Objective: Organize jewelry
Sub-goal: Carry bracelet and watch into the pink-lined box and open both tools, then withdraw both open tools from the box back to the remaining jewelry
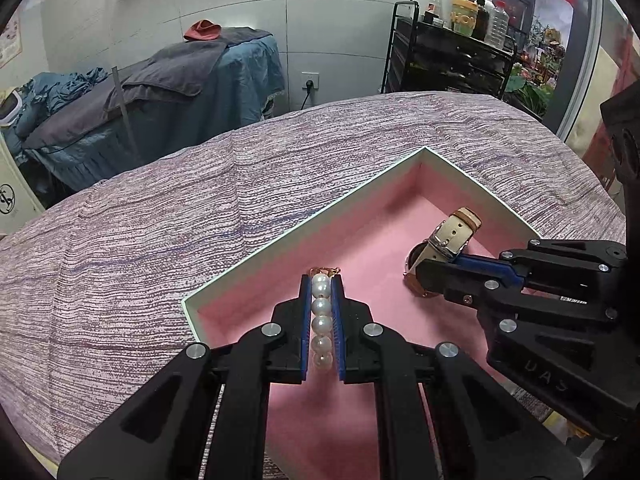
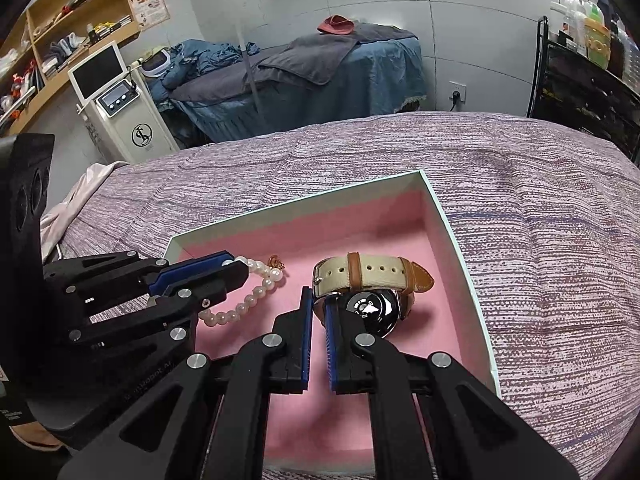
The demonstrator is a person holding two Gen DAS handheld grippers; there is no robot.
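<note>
Reaching low into the pink-lined open cardboard box [image 2: 448, 216] from the near side: left hand-held gripper [image 1: 321, 280] clamped on the white pearl bracelet [image 1: 321, 320], right hand-held gripper [image 2: 318, 300] pinched on the cream-and-tan strapped wristwatch [image 2: 372, 280], both inside, bracelet left, watch right.

"UAS" embossed on right tongs [image 1: 436, 268]

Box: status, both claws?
Left claw shut on pearls, over box. Right claw pinching watch at the strap by the case, watch down on pink liner. Nothing blocking.
</note>
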